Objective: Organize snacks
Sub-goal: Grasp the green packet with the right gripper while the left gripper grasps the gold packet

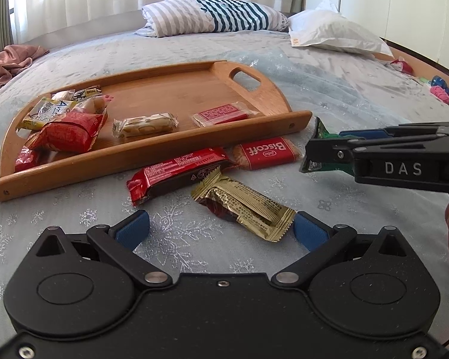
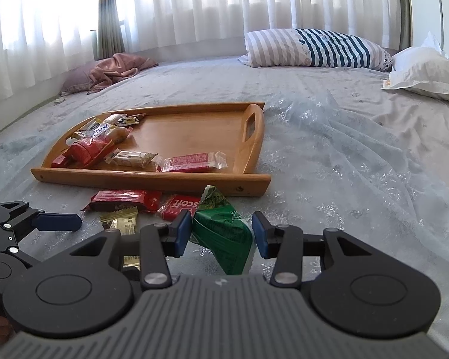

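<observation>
My left gripper [image 1: 221, 232] is open, low over the bed, with a gold snack packet [image 1: 245, 209] lying between its blue fingertips, untouched. My right gripper [image 2: 221, 233] is shut on a green snack packet [image 2: 224, 236], held just right of the wooden tray [image 1: 152, 152]; the left wrist view shows the right gripper [image 1: 317, 152] from the side. A long red bar [image 1: 179, 173] and a red Biscoff packet [image 1: 266, 154] lie on the bed against the tray's near rim. Several wrapped snacks sit in the tray, most of them piled at its left end [image 1: 68, 128].
The tray [image 2: 152, 176] rests on a grey-blue bedspread. A striped pillow [image 1: 212, 15] and a white pillow [image 1: 329, 30] lie at the back, with a pink cloth [image 1: 12, 59] at the far left. Small colourful items [image 1: 437, 89] sit by the bed's right edge.
</observation>
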Demonstrator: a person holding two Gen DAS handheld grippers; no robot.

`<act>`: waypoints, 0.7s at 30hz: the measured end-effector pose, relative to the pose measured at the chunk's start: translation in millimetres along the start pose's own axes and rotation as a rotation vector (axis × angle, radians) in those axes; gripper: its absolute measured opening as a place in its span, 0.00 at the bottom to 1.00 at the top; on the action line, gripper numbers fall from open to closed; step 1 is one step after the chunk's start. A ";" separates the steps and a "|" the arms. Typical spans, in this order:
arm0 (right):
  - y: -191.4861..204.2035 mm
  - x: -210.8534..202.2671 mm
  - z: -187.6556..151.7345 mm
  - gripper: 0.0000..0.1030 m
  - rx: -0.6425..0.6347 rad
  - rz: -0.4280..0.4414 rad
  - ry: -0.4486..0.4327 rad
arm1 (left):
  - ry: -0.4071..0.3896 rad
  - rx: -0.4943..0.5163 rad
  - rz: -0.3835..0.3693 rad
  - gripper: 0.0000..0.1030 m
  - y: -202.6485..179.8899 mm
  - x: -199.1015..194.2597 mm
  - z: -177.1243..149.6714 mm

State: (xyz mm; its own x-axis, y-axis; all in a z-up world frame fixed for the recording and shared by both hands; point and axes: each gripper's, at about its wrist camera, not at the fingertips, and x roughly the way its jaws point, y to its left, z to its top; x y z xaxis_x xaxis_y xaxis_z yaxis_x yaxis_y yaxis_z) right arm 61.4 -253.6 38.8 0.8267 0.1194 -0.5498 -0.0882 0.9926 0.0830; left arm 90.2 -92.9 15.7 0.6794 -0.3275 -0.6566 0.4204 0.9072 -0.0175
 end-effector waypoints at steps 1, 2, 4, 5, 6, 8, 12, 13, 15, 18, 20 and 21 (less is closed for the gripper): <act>-0.9 0.4 -0.4 0.48 0.002 0.001 0.002 | 0.000 0.004 0.004 1.00 0.0 1.6 1.4; -1.2 0.6 -0.7 0.48 0.003 0.002 0.003 | -0.001 0.009 0.007 1.00 0.2 3.5 2.8; -1.2 1.0 -1.5 0.48 0.003 0.006 0.008 | -0.001 0.019 0.012 1.00 -0.5 6.7 5.3; -1.3 1.1 -1.8 0.48 0.002 0.006 0.009 | -0.003 0.025 0.014 1.00 -1.2 8.3 6.7; -1.5 1.1 -2.0 0.48 0.001 0.006 0.010 | -0.004 0.030 0.015 1.00 -1.7 9.6 7.6; -1.8 1.5 -2.4 0.49 0.003 0.005 0.011 | -0.010 0.033 0.017 1.00 -1.8 11.3 9.0; -3.4 3.4 -3.3 0.49 0.011 0.005 0.017 | -0.033 0.038 0.004 0.86 -2.2 10.0 8.0; -3.7 4.2 -3.7 0.49 0.012 0.004 0.019 | -0.037 0.039 0.001 0.79 -1.9 9.7 8.3; -3.5 5.6 -3.8 0.49 0.011 0.005 0.023 | -0.042 0.034 -0.023 0.66 -0.1 9.4 8.8; -2.9 5.7 -3.2 0.49 0.008 0.007 0.021 | -0.063 0.029 -0.051 0.55 2.4 6.4 8.9; -2.0 5.8 -2.9 0.49 0.003 0.011 0.020 | -0.064 0.015 -0.063 0.52 5.2 5.8 9.6; -1.2 6.3 -2.7 0.48 -0.003 0.012 0.022 | -0.065 0.011 -0.064 0.52 5.6 5.5 9.4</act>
State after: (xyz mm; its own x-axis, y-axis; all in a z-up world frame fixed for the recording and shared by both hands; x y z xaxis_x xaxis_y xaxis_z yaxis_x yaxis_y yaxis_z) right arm 65.2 -254.0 33.1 0.8133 0.1314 -0.5668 -0.0996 0.9912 0.0870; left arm 101.9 -92.1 19.1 0.6882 -0.4014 -0.6044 0.4708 0.8809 -0.0490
